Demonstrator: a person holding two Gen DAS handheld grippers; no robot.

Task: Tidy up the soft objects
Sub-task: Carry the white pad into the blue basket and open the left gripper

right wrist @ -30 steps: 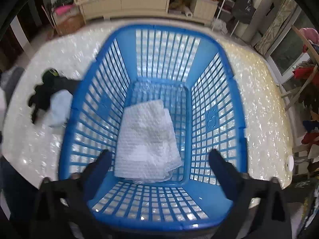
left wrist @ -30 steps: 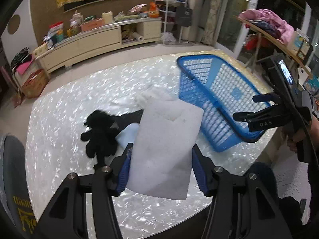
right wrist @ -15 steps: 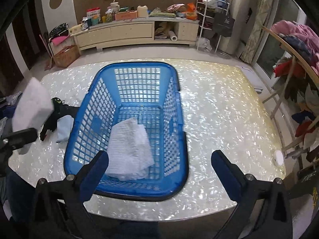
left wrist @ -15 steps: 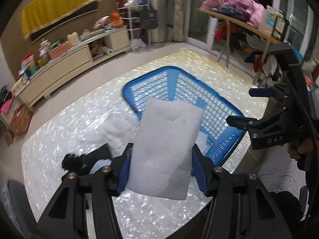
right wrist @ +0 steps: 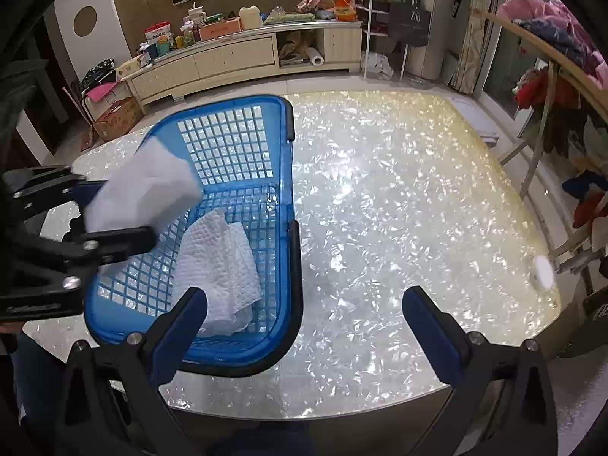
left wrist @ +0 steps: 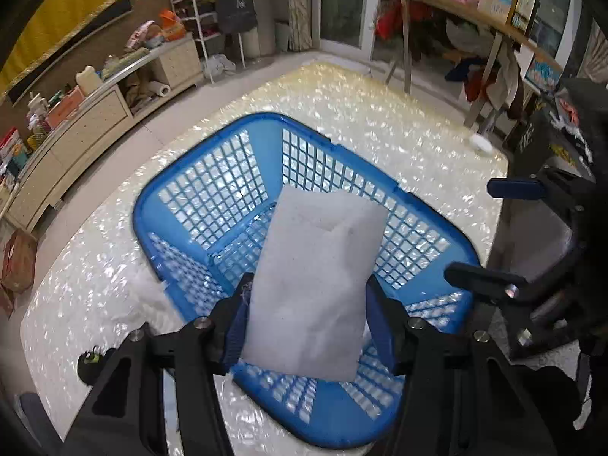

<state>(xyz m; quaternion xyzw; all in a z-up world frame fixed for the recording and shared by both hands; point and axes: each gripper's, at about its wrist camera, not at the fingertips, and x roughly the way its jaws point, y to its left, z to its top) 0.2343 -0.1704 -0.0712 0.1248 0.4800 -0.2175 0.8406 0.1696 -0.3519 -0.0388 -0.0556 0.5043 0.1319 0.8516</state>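
Two pads of the left gripper (left wrist: 306,315) clamp a white foam pad (left wrist: 315,285) above the blue basket (left wrist: 182,174); released off-centre, it could catch the far rim. Right gripper (right wrist: 304,319) hangs open, empty.

The bench (right wrist: 399,205) has a glossy white, mother-of-pearl-patterned top filling the middle of the right wrist view; a blue basket (right wrist: 292,266) stands on its left part; a small white round object (right wrist: 544,271) lies near its right edge.
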